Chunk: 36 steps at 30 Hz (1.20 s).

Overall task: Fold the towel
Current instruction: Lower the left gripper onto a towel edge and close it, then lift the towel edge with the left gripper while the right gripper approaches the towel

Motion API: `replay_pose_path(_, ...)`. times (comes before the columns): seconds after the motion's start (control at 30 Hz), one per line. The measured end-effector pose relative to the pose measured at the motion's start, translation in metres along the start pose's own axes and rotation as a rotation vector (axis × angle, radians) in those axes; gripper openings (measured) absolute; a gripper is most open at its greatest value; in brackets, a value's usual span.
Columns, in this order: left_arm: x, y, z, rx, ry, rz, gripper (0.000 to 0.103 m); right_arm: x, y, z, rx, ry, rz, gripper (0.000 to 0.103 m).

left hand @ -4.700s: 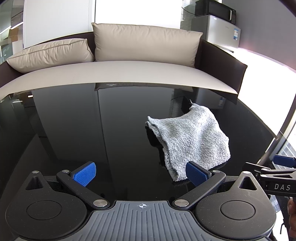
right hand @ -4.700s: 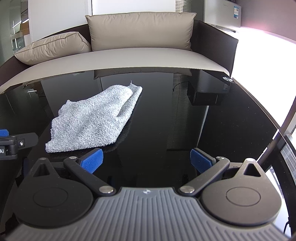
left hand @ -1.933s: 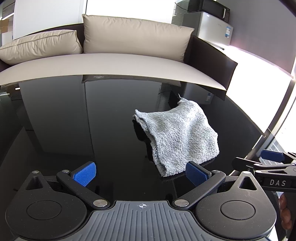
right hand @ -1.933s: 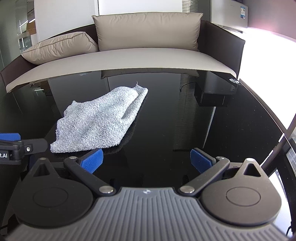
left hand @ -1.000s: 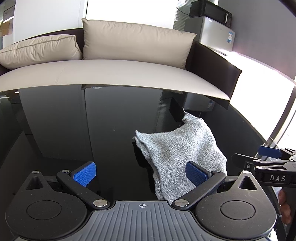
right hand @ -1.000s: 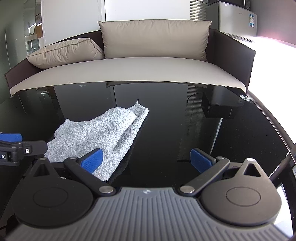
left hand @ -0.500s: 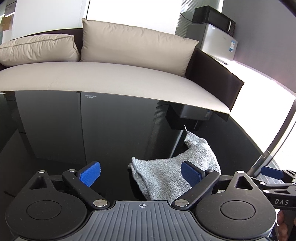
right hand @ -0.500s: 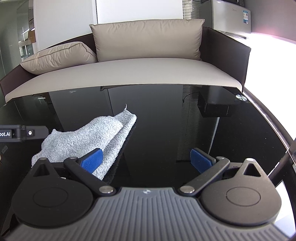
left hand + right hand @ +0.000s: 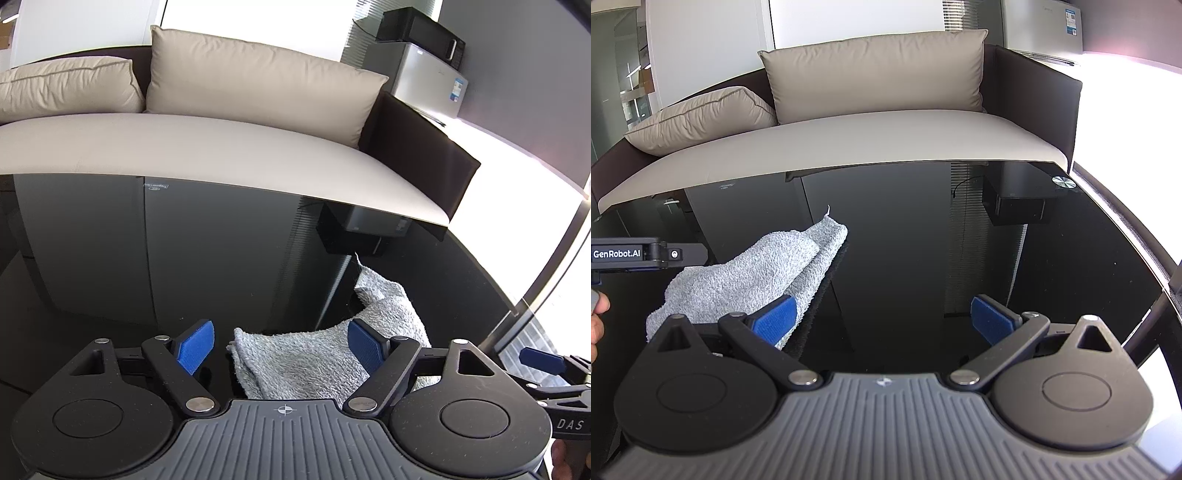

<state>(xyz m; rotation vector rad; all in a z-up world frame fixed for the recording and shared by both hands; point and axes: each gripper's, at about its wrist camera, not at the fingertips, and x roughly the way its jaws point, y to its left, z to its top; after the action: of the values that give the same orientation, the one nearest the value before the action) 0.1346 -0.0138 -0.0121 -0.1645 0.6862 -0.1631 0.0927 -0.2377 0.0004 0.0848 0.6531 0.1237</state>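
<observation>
A crumpled grey towel lies on the black glass table. My left gripper is low over the towel's near left corner, which lies between its blue pads. Its jaws are closing, and the left pad still stands clear of the cloth. In the right wrist view the towel sits at the left. My right gripper is open over bare table, its left pad in front of the towel's near right edge. Each gripper's body shows at the edge of the other's view.
A beige sofa with two cushions runs along the table's far edge. A small fridge with a microwave on it stands at the back right. The table's right edge curves close by. A person's fingers show at the left.
My left gripper has moved forward to the towel, whose corner now lies between its pads, and the pads stand closer together. The right gripper has barely shifted.
</observation>
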Motion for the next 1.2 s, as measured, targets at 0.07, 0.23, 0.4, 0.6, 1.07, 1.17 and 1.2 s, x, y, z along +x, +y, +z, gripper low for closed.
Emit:
replay_pose_path(0.07,0.003,-0.001,0.0,0.0,0.006,-0.001,0.075,0.0,-0.001,0.0,0.004,0.002,0.004,0.103)
replay_pose_path(0.23,0.01,0.001,-0.001,-0.025,0.019,-0.019,0.07,0.0,-0.004,0.0,0.014,0.003,0.004,0.103)
replay_pose_path(0.4,0.017,-0.001,-0.003,-0.016,0.032,-0.007,0.067,0.0,-0.006,0.0,0.022,0.0,0.005,0.103)
replay_pose_path(0.6,0.016,-0.002,-0.004,-0.011,0.02,-0.01,0.049,0.002,-0.008,-0.001,0.038,0.01,-0.003,0.103)
replay_pose_path(1.07,0.01,-0.003,-0.006,-0.015,0.03,-0.044,0.006,0.003,-0.006,-0.002,0.028,0.015,-0.013,0.103)
replay_pose_path(1.17,0.008,-0.006,-0.005,0.0,0.028,-0.043,0.005,0.003,-0.006,-0.002,0.026,0.019,-0.014,0.103)
replay_pose_path(1.2,0.007,-0.007,-0.005,0.006,0.026,-0.044,0.004,0.003,-0.006,-0.002,0.025,0.019,-0.015,0.103)
